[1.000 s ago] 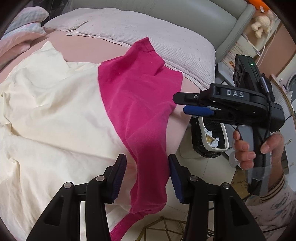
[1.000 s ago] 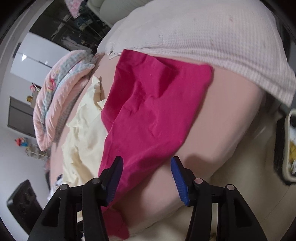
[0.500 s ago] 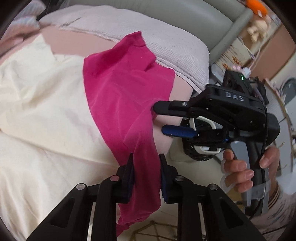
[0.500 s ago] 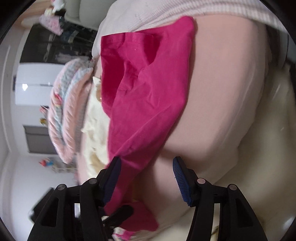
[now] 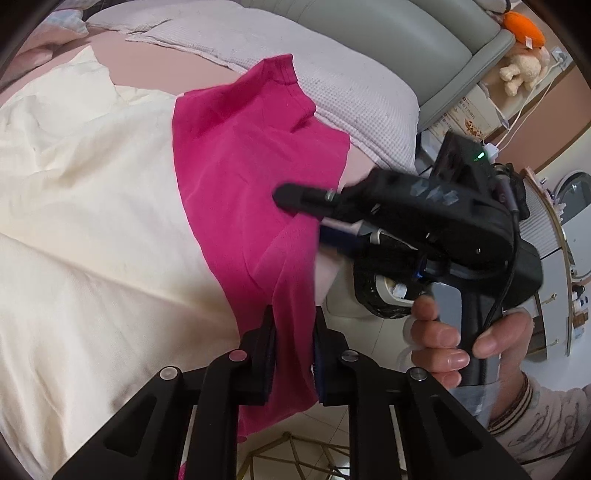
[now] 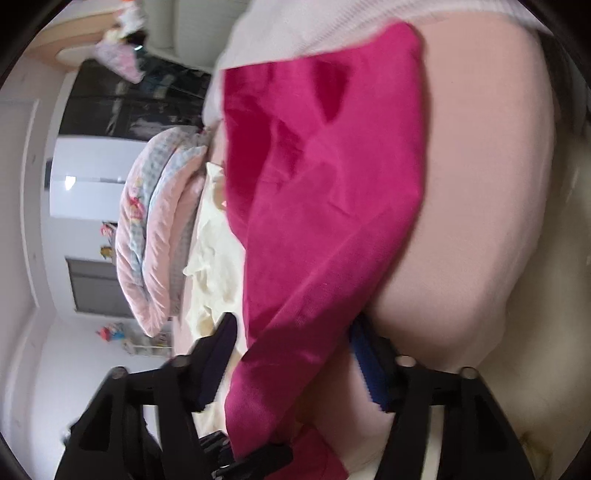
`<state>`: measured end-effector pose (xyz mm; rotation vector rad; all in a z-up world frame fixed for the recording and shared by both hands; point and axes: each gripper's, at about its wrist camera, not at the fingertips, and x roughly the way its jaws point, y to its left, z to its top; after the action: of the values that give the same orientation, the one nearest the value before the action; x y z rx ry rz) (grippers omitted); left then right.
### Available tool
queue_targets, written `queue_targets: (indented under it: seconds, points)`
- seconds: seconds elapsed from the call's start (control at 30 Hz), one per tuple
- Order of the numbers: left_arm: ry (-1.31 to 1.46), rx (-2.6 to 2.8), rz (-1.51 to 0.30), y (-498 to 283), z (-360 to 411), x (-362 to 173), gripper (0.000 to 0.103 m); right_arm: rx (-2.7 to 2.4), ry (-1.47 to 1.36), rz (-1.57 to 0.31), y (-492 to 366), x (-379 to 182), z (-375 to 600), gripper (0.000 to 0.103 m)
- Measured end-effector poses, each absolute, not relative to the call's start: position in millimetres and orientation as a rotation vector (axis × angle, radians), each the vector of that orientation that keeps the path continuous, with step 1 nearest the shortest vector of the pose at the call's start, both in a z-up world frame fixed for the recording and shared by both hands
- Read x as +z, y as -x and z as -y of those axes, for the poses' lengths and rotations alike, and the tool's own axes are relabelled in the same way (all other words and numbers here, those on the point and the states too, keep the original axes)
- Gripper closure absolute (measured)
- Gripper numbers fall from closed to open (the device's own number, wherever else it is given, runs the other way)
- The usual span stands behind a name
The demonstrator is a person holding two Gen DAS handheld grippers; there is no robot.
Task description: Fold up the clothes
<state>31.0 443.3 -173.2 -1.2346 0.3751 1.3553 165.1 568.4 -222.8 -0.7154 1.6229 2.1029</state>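
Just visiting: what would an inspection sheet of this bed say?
Surface: pink bed sheet.
Job's things: magenta fabric garment draped over the bed edge; cream cloth beside it.
Clutter: folded pastel quilt; white waffle blanket.
Grippers: left gripper shut on garment, jaws just closed further; right gripper jaws just closing, garment between, not yet clamped.
Cables: black cable on right gripper's handle.
Surroundings: grey padded headboard, plush toys, black-lined waste bin.

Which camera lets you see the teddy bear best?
The left wrist view. The teddy bear sits there in plain sight at the top right, beside the grey headboard, under something orange. The right wrist view shows no teddy bear; it looks across the pink garment towards the other side of the room.
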Motion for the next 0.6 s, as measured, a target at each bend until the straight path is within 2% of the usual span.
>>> queue_targets:
  seconds: [0.03,0.1,0.23,0.6]
  points:
    - [1.240,1.353,-0.379,-32,-443,-174,0.089,2.122,0.735,-1.543,-164,-217,-567,0.091]
    - [1.248,1.351,-0.386,-33,-443,-175,0.089,2.153,0.751,-1.426,-163,-206,-566,0.096]
    - [1.251,1.358,-0.403,-36,-444,-176,0.089,2.139,0.775,-1.236,-167,-187,-569,0.097]
    - [1.251,1.382,-0.476,-47,-447,-181,0.089,2.069,0.905,-0.998,-171,-180,-566,0.097]
